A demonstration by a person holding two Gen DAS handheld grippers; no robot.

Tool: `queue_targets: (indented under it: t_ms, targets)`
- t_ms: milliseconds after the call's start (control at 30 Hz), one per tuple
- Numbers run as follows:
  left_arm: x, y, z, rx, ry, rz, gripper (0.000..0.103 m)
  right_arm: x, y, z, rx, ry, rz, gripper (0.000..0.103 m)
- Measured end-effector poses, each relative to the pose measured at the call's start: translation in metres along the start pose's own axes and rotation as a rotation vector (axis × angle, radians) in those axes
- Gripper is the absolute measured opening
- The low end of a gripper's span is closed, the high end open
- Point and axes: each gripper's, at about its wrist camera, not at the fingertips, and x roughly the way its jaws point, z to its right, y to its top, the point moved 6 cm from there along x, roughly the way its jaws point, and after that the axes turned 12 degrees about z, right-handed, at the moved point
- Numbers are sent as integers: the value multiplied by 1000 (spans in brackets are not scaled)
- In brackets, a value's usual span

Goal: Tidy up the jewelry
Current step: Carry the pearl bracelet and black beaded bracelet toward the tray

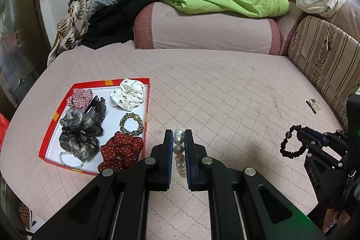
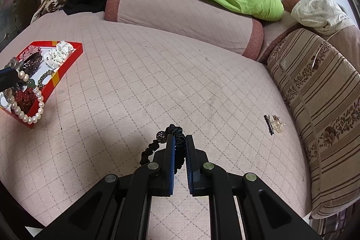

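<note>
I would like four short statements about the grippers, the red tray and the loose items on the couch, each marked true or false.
1. The left gripper is shut on a pearl bracelet. True.
2. The right gripper is open and holds nothing. False: it is shut on a black hair tie.
3. The white dotted scrunchie lies in the red tray. True.
4. The clear hair clip is in the tray. False: it lies on the pink cushion, near the striped pillow.
</note>
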Motion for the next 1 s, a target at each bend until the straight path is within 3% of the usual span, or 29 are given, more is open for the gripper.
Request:
queue_targets:
  t_ms: [433, 1000]
  targets:
    - [-3, 3, -25, -37, 42, 13, 9, -5, 5, -13, -24, 15, 9, 10]
    - [-6, 4, -67, -107, 84, 30, 9, -21, 38, -55, -62, 82, 44, 10]
